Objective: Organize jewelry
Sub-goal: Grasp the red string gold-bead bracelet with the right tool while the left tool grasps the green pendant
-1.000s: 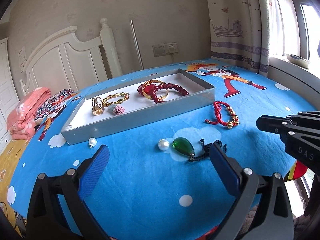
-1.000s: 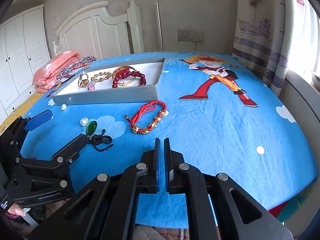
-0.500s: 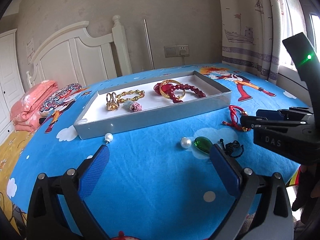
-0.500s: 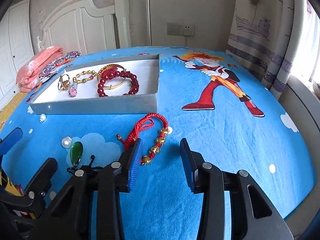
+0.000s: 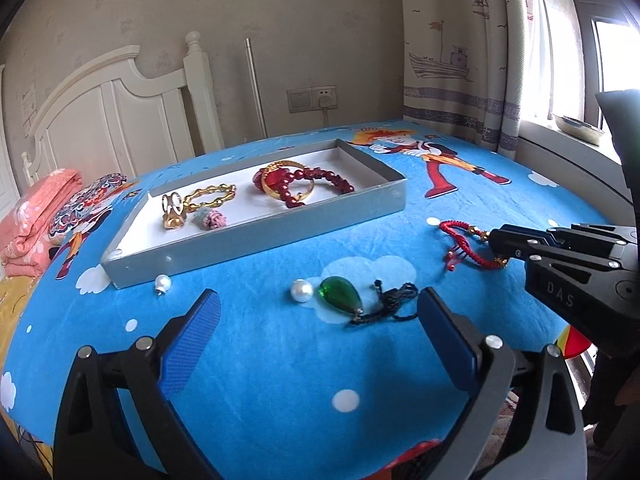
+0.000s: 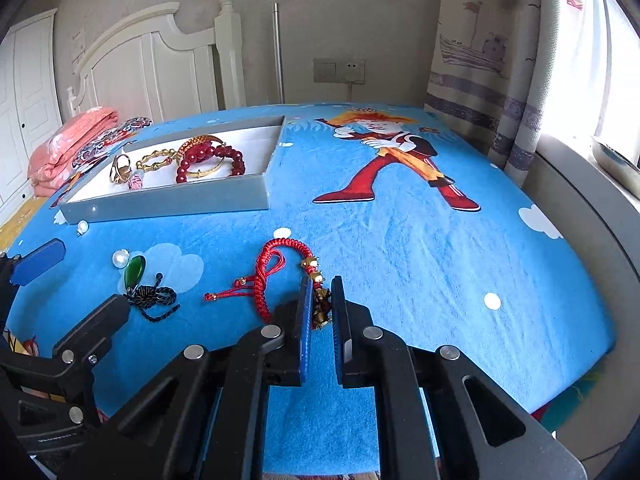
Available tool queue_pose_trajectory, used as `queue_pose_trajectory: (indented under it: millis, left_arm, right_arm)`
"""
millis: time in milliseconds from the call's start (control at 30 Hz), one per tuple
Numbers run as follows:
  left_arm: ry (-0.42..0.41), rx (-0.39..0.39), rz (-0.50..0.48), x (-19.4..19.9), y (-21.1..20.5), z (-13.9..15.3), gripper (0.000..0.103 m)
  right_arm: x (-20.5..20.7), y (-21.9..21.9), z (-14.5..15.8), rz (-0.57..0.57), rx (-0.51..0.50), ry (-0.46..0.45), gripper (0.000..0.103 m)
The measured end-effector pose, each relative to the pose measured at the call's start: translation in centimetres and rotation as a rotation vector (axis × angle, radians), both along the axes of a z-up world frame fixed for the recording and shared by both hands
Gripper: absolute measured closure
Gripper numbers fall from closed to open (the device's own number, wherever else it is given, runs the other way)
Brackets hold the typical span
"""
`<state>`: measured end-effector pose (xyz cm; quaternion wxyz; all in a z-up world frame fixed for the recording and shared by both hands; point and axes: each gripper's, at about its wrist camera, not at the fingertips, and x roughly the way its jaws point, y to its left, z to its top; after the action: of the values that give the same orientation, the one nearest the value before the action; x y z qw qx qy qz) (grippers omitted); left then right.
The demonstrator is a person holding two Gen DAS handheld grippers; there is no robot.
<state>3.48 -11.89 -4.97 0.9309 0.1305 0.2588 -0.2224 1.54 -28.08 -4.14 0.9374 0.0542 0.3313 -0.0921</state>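
Nearby, green pendant (image 6: 135,271), pearl (image 6: 119,258), perhaps earring (image 6: 82,227).

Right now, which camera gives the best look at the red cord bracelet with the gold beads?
The right wrist view: the red cord bracelet lies whole on the blue blanket, its gold beads running between the right gripper's closed fingers. The left wrist view shows it smaller, off at the side, its beaded end hidden behind that gripper.

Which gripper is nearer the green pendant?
Left. The left gripper hovers open just short of the green pendant, which lies ahead between its fingers. The right gripper is off to the side, shut on the red bracelet.
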Motion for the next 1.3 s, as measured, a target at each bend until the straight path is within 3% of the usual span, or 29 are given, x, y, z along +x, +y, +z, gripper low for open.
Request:
queue_pose_trajectory:
  millis: [100,233,367,400,433,467,900,1300]
  left_arm:
    - [0.018,0.015,-0.026,0.2,-1.5,-0.4,0.015]
    - [0.046,0.053,-0.060,0.5,-3.2,-1.2,0.038]
    - [0.014,0.082,-0.082,0.2,-4.3,-1.4,0.051]
    - [0.003,0.092,-0.091,0.0,-4.4,-1.4,0.065]
    - [0.015,0.091,-0.123,-0.1,-4.6,-1.6,0.087]
    - [0.022,0.079,-0.137,-0.2,-4.6,-1.5,0.094]
    - [0.041,-0.103,-0.033,0.3,1.6,1.3,0.097]
    - [-0.002,-0.130,-0.004,-0.8,3.5,3.3,0.097]
  right_arm:
    - [-0.4,0.0,0.1,0.004,0.002,-0.013,0.094]
    - [-0.9,-0.6,0.0,0.001,0.015,-0.019,0.094]
    - [-1.1,-1.0,-0.3,-0.002,0.037,-0.014,0.094]
    - [-1.1,-1.0,-0.4,-0.002,0.037,-0.016,0.094]
    - [-1.1,-0.9,-0.4,0.001,0.038,-0.018,0.094]
    - [-1.1,-0.8,-0.3,0.007,0.039,-0.020,0.094]
    - [-2.3,3.8,1.7,0.136,-0.005,-0.116,0.094]
    - [-3.1,6.1,3.6,0.216,-0.009,-0.182,0.094]
